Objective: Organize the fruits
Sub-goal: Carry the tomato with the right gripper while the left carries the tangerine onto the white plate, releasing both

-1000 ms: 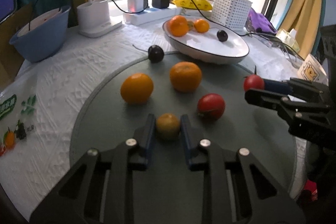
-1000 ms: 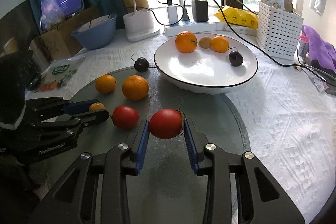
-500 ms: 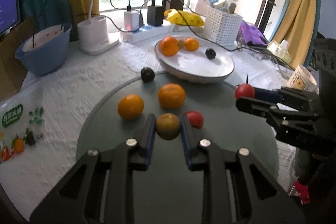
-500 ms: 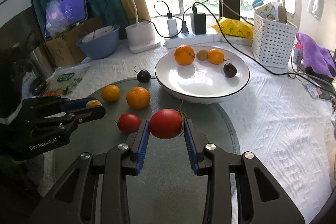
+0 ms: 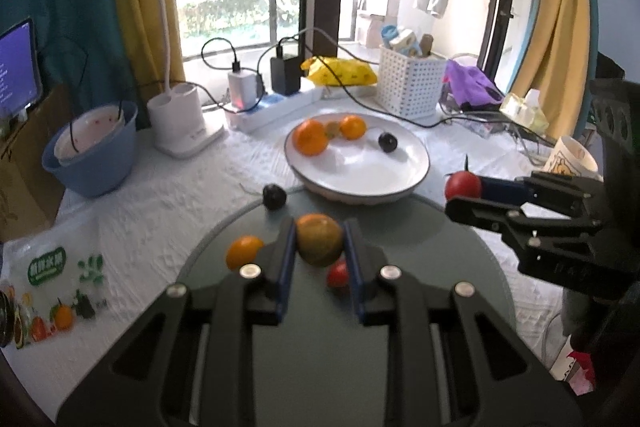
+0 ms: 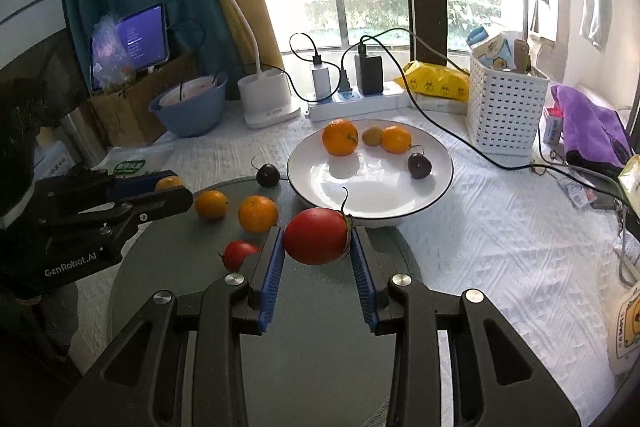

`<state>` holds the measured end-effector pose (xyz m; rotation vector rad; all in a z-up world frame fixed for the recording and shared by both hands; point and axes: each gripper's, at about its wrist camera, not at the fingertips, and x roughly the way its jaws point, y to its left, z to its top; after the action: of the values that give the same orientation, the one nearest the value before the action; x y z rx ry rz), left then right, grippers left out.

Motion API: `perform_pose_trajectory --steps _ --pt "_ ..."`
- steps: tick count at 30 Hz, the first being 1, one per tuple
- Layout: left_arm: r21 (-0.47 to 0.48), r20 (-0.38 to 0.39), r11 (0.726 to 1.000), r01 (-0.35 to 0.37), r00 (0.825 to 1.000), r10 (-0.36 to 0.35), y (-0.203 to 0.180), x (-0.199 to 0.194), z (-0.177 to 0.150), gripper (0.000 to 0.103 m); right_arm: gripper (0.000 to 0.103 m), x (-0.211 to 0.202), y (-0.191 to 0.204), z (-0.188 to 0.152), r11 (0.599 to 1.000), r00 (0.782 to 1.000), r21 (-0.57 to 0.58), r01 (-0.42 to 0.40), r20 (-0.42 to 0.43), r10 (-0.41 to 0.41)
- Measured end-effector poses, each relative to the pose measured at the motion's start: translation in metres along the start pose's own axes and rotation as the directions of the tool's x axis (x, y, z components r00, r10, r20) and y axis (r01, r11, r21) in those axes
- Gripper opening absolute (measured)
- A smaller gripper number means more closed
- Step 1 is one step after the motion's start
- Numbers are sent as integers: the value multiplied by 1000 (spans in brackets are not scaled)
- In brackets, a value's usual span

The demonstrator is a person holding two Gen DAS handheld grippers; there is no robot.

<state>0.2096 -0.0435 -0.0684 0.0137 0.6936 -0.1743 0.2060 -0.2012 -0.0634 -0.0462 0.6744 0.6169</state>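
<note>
Fingers [image 6: 276, 259] of the right gripper [image 6: 317, 259] are clamped on a red tomato [image 6: 316, 241], held off the bench; its long axis runs crosswise between them, and its stem [image 6: 345, 201] points up and away toward the white plate [image 6: 436, 187]. Likewise the left gripper [image 5: 319, 247] is pinched on a greenish-orange citrus [image 5: 319, 239], roundish, its pointing unclear. Below on the round grey mat [image 6: 320, 307] lie a second tomato [image 6: 238, 253] and two oranges [image 6: 258, 213]. A dark plum [image 6: 267, 174] sits at the mat's edge, beside the plate.
</note>
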Motion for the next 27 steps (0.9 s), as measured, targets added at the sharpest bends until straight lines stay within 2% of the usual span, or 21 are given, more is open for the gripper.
perform_pose_trajectory --steps 9,27 --pt "19 35 1000 -9 999 8 -7 5 23 25 36 -4 -16 11 1000 1000 9 6 29 -6" --pt "19 -54 1000 1 999 0 -12 69 38 25 36 35 -55 13 998 999 62 -25 -21 26"
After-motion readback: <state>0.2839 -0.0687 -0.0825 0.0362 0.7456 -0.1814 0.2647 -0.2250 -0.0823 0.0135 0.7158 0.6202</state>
